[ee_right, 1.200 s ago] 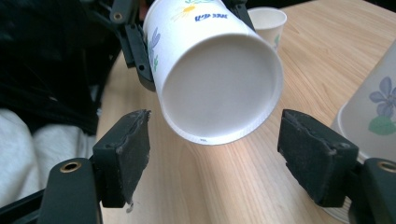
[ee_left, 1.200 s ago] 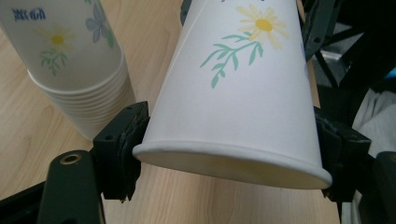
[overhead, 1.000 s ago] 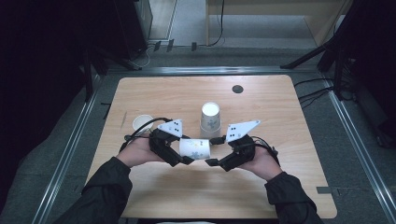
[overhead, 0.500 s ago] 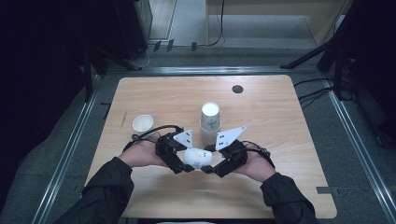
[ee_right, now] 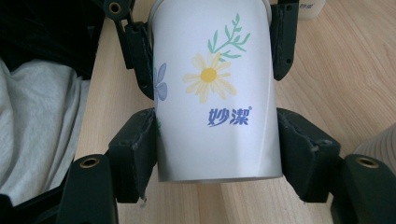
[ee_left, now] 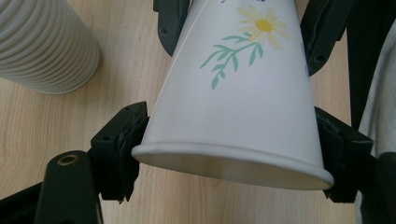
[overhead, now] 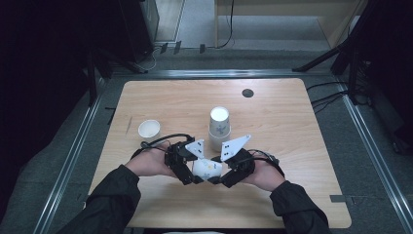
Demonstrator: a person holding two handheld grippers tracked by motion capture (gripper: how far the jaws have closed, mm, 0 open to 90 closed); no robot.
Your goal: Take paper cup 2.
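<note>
A white paper cup (overhead: 207, 169) printed with a daisy lies on its side just above the table, held between both hands. My left gripper (overhead: 194, 174) is shut on its rim end, and in the left gripper view the left gripper (ee_left: 233, 154) has its pads pressing beside the open mouth of the cup (ee_left: 243, 93). My right gripper (overhead: 217, 176) grips the base end. In the right gripper view the right gripper (ee_right: 217, 149) has just been closing, and its pads now touch both sides of the cup (ee_right: 215, 93).
A tall stack of upturned paper cups (overhead: 219, 127) stands just behind the grippers, seen ribbed as the stack (ee_left: 44, 42). A small white cup (overhead: 149, 129) stands upright at the left. A round black grommet (overhead: 248, 92) sits near the wooden table's (overhead: 292, 146) far edge.
Both hands drew together and a little toward the near edge. The right gripper came up to the cup's base and closed its jaws on it, while the left kept its hold.
</note>
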